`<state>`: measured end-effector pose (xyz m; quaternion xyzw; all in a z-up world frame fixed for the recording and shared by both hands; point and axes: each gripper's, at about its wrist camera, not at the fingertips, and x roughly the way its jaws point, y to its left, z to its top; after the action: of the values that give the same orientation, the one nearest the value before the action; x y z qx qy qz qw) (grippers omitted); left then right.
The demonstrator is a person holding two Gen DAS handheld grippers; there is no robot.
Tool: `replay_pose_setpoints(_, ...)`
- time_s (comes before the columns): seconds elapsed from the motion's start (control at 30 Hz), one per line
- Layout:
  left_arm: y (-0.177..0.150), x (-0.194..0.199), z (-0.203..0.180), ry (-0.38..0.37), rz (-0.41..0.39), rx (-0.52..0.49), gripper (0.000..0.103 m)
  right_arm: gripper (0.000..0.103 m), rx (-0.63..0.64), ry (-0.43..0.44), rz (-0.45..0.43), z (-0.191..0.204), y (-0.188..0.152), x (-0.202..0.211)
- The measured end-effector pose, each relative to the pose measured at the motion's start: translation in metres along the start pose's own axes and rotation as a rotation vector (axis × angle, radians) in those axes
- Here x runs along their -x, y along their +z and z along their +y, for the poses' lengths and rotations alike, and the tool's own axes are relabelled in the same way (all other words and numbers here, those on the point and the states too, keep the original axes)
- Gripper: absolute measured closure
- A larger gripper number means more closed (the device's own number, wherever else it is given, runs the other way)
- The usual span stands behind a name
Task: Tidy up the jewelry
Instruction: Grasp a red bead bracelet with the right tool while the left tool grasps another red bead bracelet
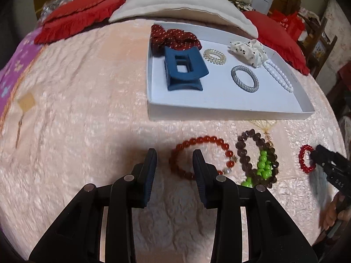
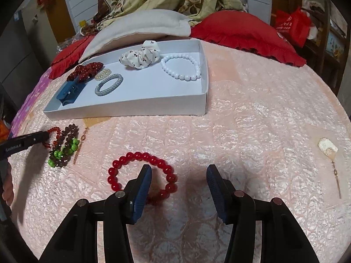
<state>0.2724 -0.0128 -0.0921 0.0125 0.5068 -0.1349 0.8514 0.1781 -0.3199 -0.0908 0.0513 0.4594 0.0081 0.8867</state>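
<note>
A white tray (image 1: pixel 219 109) on the pink bedspread holds a blue hair claw (image 1: pixel 184 72), a dark red scrunchie (image 1: pixel 173 37), a clear coil tie (image 1: pixel 214 56), a silver bangle (image 1: pixel 245 78), a white dotted scrunchie (image 1: pixel 250 50) and a white bead bracelet (image 1: pixel 278 76). In front of the tray lie an orange-red bead bracelet (image 1: pixel 201 156), a brown bead bracelet (image 1: pixel 256 155) with a green bead bracelet (image 1: pixel 263 164), and a red bead bracelet (image 2: pixel 142 175). My left gripper (image 1: pixel 174 157) is open over the orange-red bracelet's left side. My right gripper (image 2: pixel 178 173) is open, its left finger inside the red bracelet.
A cream pillow (image 1: pixel 182 2) and red frilled cushions (image 1: pixel 81 13) lie behind the tray. A small cream trinket with a chain (image 2: pixel 328 149) lies at the right of the bedspread. The tray also shows in the right wrist view (image 2: pixel 131 109).
</note>
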Motion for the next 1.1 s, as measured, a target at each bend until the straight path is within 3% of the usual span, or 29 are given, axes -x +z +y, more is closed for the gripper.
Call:
replay_pose_setpoints(0.2,0.001,-0.006,-0.011,0.065,-0.022,-0.068,0.070,0.053,0.068,-0.063,-0.001,0.012,0.001,-0.006)
replay_pose_setpoints(0.3,-0.003,-0.006,-0.018,0.062,-0.024,-0.098,0.070,0.068,0.080,-0.057,-0.007,0.019,0.000,-0.006)
replay_pose_setpoints(0.33,-0.004,-0.005,-0.021,0.052,-0.016,-0.111,0.072,0.076,0.081,-0.053,-0.007,0.021,0.000,-0.005)
replay_pose_setpoints(0.37,-0.005,-0.004,-0.024,0.051,-0.012,-0.122,0.088,0.081,0.080,-0.049,-0.007,0.023,-0.001,-0.005)
replay_pose_setpoints(0.4,-0.006,-0.003,-0.026,0.052,-0.007,-0.125,0.096,0.092,0.082,-0.046,-0.005,0.026,-0.002,-0.004)
replay_pose_setpoints(0.43,-0.008,-0.003,-0.028,0.059,0.003,-0.128,0.097,0.094,0.083,-0.043,-0.002,0.029,-0.002,-0.004)
replay_pose_setpoints(0.73,-0.024,0.049,-0.043,0.042,-0.069,-0.146,0.097,0.094,0.022,-0.002,-0.069,0.029,0.000,0.033)
replay_pose_setpoints(1.1,-0.020,0.118,-0.055,-0.024,-0.149,-0.149,0.097,0.094,0.012,-0.014,-0.175,0.025,0.007,0.092)
